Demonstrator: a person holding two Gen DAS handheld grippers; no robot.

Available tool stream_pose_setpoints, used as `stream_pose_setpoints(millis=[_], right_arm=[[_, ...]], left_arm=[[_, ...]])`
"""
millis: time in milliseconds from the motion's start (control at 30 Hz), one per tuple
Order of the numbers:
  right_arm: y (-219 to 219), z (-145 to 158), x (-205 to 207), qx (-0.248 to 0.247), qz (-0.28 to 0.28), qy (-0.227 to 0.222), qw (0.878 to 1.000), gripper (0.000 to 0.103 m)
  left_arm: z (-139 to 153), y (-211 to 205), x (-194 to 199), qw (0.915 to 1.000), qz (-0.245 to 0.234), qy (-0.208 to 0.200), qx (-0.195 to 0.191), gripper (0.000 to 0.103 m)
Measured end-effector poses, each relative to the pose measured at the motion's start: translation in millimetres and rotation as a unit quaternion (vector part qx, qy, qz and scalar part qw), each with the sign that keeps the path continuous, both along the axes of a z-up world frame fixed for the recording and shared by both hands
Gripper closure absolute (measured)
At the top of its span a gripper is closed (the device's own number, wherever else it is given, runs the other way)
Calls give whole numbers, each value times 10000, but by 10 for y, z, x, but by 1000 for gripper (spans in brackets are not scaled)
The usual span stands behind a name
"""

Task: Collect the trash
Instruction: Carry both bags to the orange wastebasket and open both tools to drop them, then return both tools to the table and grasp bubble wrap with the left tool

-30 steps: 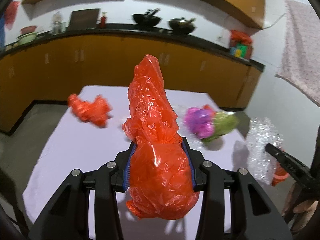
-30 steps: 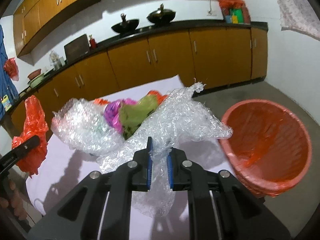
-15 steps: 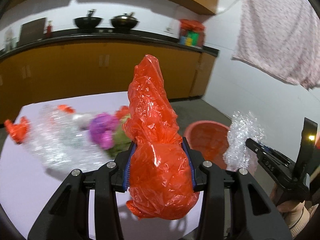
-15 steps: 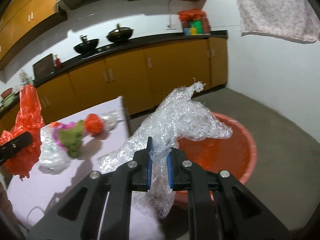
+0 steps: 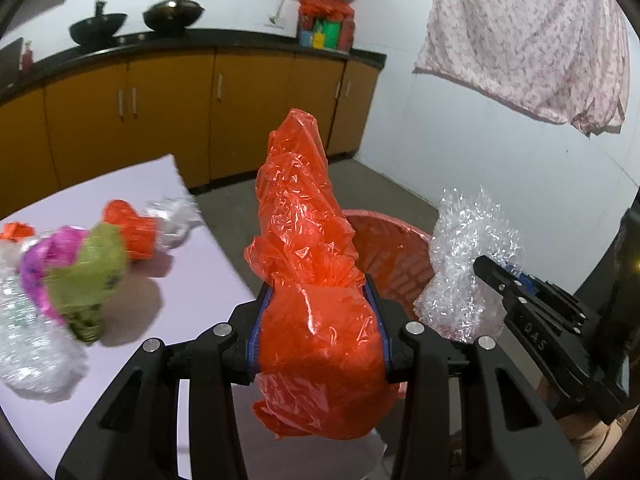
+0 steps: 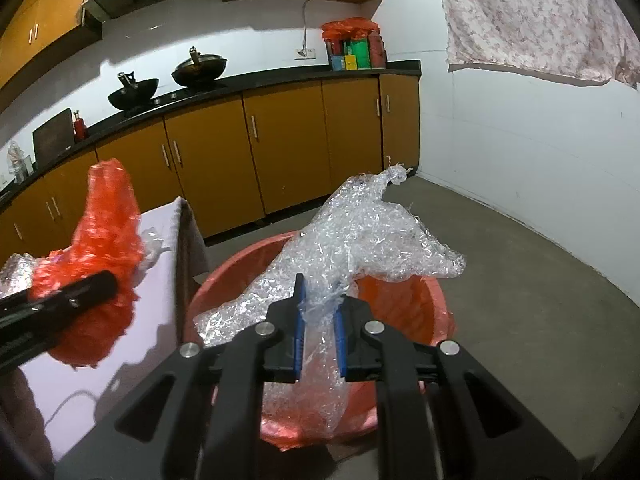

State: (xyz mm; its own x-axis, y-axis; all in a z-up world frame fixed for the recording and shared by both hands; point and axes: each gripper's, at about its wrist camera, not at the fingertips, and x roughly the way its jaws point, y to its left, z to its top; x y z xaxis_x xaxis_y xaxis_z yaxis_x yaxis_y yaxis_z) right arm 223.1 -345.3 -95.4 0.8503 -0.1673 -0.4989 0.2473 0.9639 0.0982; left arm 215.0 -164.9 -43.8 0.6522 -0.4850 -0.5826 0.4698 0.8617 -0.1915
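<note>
Left tongs (image 5: 318,334) clamped on the orange plastic bag (image 5: 308,248), held up over the table (image 5: 192,264) edge, red bin (image 5: 394,256) at 1 o'clock behind it. Right tongs (image 6: 319,322) clamped on the clear bubble wrap (image 6: 360,236), directly above the bin mouth. On the table at 9 o'clock in the left view: green-purple wad (image 5: 80,268), small orange scrap (image 5: 132,232), clear plastic (image 5: 28,344).

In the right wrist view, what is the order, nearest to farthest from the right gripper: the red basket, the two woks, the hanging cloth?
From the right gripper:
1. Red basket, just below, on the floor.
2. Hanging cloth, upper right, on the wall.
3. Two woks, far counter, upper left.
</note>
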Motion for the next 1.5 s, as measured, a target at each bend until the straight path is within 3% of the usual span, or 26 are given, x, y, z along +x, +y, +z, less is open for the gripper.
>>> stream_pose_setpoints(millis=[333,467,600,767,1033,1200,1367,1500], right_arm=[[-152,-138,187,46,-32,104,9999,89],[-144,-170,221,94,-13,81,9999,85],[-176,-207,200,155,-43,79,9998,71],[-256,-234,137,175,-183,112,9996,67],[-260,-164,18,153,-255,38,9995,66],[-163,-78,-37,196,-61,-59,9998,56],[25,15,-52,214,167,-138,9995,52],[278,78,-24,238,466,-161,9985,49]], left_arm=[[-203,-383,240,9990,-335,216,220,59],[-239,-470,285,9986,-388,287,231,55],[-256,-509,291,9983,-389,357,228,48],[-294,-466,313,9982,-314,469,207,42],[-220,-275,258,9990,-118,408,151,36],[-127,-52,142,9995,136,248,141,31],[-16,327,-40,9982,556,-52,203,27],[92,760,-198,9923,1154,-357,278,20]])
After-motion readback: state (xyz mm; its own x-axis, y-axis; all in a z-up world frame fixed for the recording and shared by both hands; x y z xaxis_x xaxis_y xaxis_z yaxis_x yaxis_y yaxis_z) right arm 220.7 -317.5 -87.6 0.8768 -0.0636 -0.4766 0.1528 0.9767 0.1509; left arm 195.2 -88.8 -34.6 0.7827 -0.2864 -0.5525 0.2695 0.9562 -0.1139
